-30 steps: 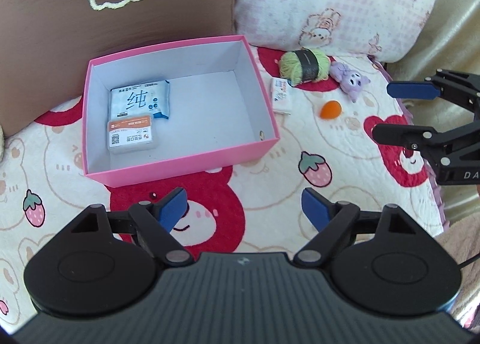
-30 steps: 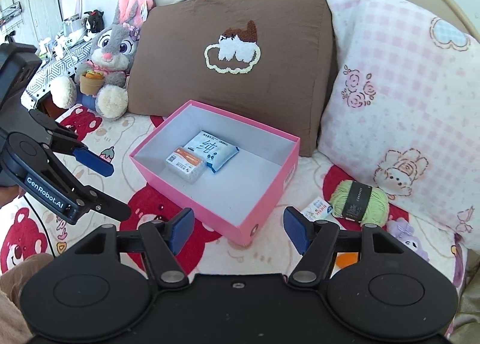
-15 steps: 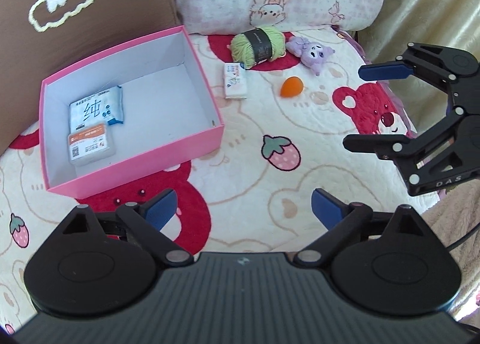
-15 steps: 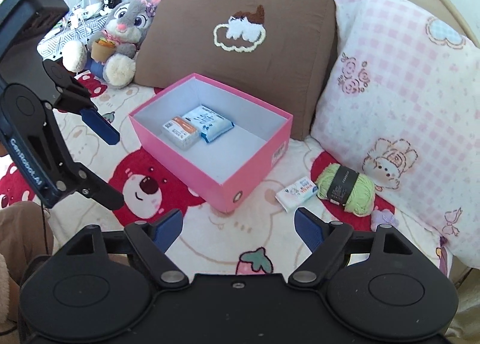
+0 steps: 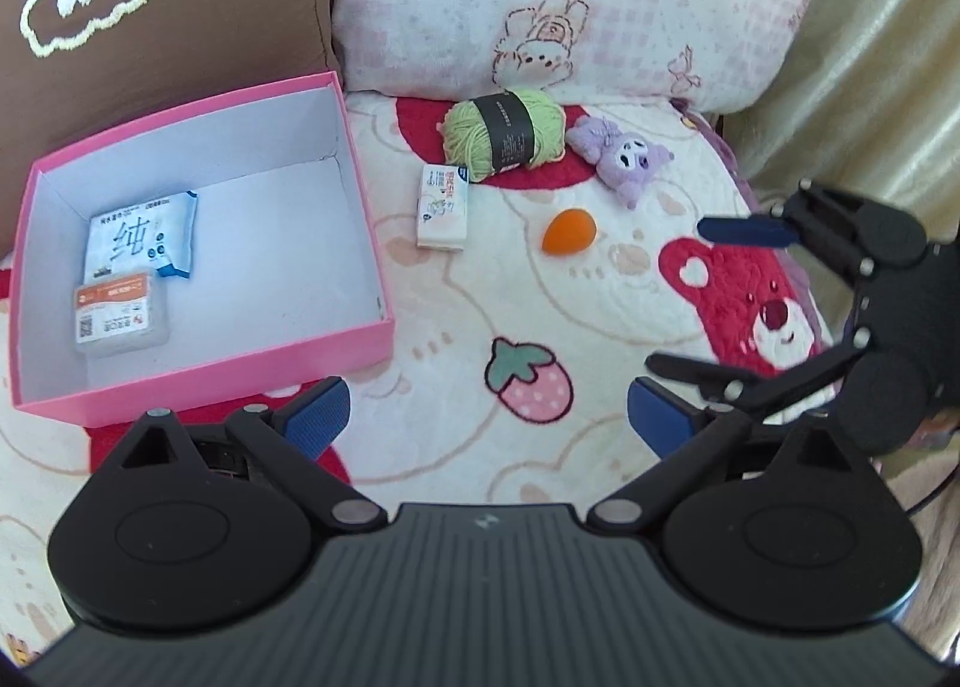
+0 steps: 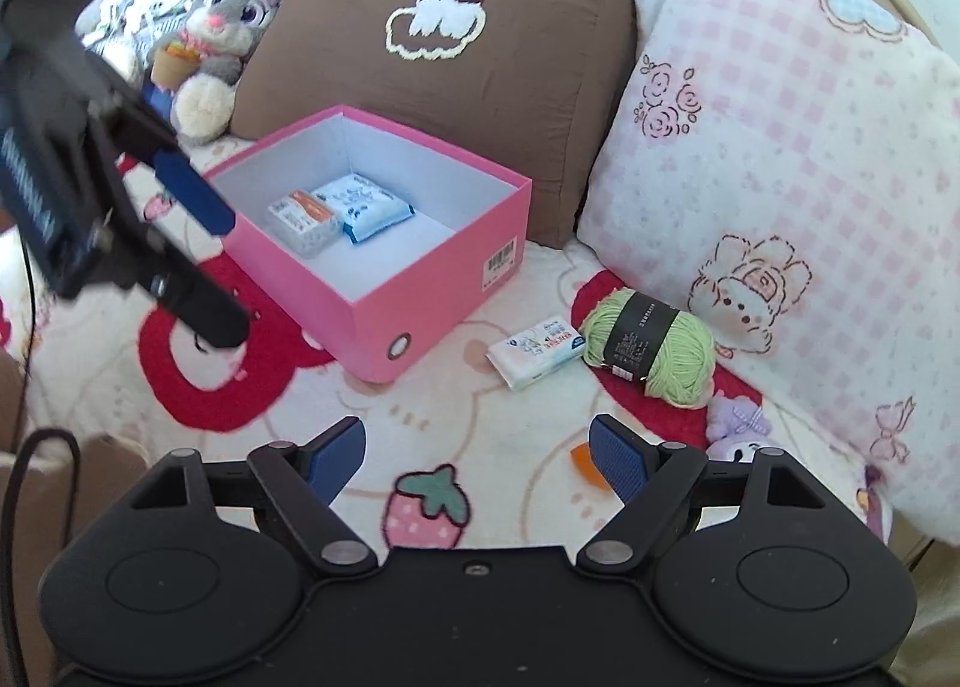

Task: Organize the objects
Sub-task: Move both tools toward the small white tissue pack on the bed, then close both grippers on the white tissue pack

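A pink box [image 5: 210, 381] [image 6: 444, 291] on the bed holds a blue-and-white tissue pack [image 5: 141, 237] and an orange-labelled pack [image 5: 117, 312]. Right of it, on the blanket, lie a small tissue pack [image 5: 444, 204] [image 6: 537, 351], a green yarn ball [image 5: 504, 135] [image 6: 654, 345], a purple plush [image 5: 621, 159] and an orange egg-shaped piece [image 5: 569, 231]. My left gripper [image 5: 487, 414] [image 6: 207, 255] hovers over a strawberry print, its jaws opening with nothing between them. My right gripper [image 6: 478, 456] [image 5: 711, 297] is open and empty, short of the small pack.
A brown pillow [image 6: 456, 27] and a pink checked pillow [image 6: 780, 159] stand behind the box and the loose items. A grey rabbit plush [image 6: 222, 39] sits at the far left. The blanket's edge [image 5: 774, 243] runs along a beige curtain at the right.
Both grippers' jaws have widened. The left gripper has shifted right, from the box toward the loose items. The right gripper has sunk toward the blanket and come nearer the small pack and yarn.
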A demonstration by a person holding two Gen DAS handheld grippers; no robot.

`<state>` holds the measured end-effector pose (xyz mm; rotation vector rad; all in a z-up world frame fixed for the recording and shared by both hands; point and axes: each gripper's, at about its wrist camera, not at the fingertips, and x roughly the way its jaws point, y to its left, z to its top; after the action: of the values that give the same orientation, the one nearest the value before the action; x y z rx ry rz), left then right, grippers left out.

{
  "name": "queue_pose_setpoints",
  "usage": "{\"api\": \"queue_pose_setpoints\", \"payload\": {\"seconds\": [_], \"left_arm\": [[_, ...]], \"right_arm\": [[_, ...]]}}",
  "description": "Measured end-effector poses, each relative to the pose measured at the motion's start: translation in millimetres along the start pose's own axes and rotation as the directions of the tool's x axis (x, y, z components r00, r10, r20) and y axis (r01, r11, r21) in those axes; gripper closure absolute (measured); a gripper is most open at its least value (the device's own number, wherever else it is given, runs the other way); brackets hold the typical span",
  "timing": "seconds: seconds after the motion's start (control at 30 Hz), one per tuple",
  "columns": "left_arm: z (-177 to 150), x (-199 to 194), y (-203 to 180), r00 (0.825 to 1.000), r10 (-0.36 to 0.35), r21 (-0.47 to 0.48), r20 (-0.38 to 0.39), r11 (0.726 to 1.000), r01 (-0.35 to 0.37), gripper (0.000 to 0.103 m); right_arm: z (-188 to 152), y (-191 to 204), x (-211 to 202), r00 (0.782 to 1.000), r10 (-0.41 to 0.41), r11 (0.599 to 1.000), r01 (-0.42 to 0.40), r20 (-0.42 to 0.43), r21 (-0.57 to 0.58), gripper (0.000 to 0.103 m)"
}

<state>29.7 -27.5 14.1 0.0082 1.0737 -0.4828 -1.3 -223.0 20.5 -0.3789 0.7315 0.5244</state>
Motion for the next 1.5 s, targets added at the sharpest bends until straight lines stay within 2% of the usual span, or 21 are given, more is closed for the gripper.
{"api": "queue_pose_setpoints", "payload": {"seconds": [0.1, 0.33, 0.43, 0.5, 0.63, 0.7, 0.83, 0.93, 1.13, 1.23, 1.3, 1.43, 1.5], "left_arm": [[3, 15, -2, 1.000, -0.015, -0.032, 0.014, 0.999, 0.015, 0.005], [14, 53, -10, 1.000, -0.006, 0.008, 0.016, 1.000, 0.006, 0.007], [25, 66, -13, 0.999, 0.002, 0.045, 0.037, 0.999, -0.004, 0.014], [34, 76, -16, 0.999, 0.016, 0.072, 0.043, 0.997, -0.019, 0.025], [55, 99, -21, 0.999, 0.020, 0.119, 0.033, 0.993, -0.023, 0.027], [65, 112, -24, 0.998, 0.052, 0.154, 0.021, 0.987, -0.055, 0.031], [89, 139, -28, 0.997, 0.073, 0.193, -0.019, 0.979, -0.068, 0.042], [103, 156, -23, 0.995, 0.081, 0.175, -0.053, 0.982, -0.071, 0.046], [121, 191, -11, 0.988, 0.110, 0.136, -0.106, 0.986, -0.095, 0.056], [126, 207, -10, 0.980, 0.138, 0.143, -0.145, 0.983, -0.117, 0.066], [128, 214, -6, 0.973, 0.150, 0.130, -0.173, 0.983, -0.129, 0.067], [130, 224, 3, 0.977, 0.125, 0.072, -0.174, 0.991, -0.114, 0.067], [132, 230, 5, 0.976, 0.134, 0.060, -0.173, 0.990, -0.125, 0.067]], "right_arm": [[-6, -3, 10, 1.000, -0.007, 1.000, 0.006, 0.026, 0.005, 0.018], [-8, -8, 29, 0.995, -0.030, 0.999, 0.026, 0.095, 0.036, 0.018], [-10, -7, 39, 0.993, -0.047, 0.998, 0.043, 0.111, 0.040, 0.018], [-11, -7, 46, 0.992, -0.050, 0.998, 0.044, 0.114, 0.054, 0.018], [-10, -5, 65, 0.992, -0.051, 0.996, 0.043, 0.118, 0.073, 0.018], [-8, -5, 76, 0.991, -0.054, 0.996, 0.045, 0.120, 0.082, 0.018], [-5, -12, 100, 0.996, -0.027, 0.994, 0.018, 0.082, 0.104, 0.018], [-3, -25, 112, 0.996, -0.036, 0.983, 0.021, 0.079, 0.180, 0.018], [3, -49, 136, 0.996, -0.001, 0.937, -0.032, 0.093, 0.348, 0.018], [0, -53, 150, 0.996, -0.002, 0.910, -0.034, 0.085, 0.414, 0.018], [-2, -50, 158, 0.997, -0.007, 0.907, -0.025, 0.073, 0.421, 0.019], [-6, -42, 167, 0.998, -0.022, 0.914, -0.003, 0.057, 0.405, 0.019], [-9, -43, 172, 0.998, -0.029, 0.902, 0.002, 0.056, 0.431, 0.025]]}}
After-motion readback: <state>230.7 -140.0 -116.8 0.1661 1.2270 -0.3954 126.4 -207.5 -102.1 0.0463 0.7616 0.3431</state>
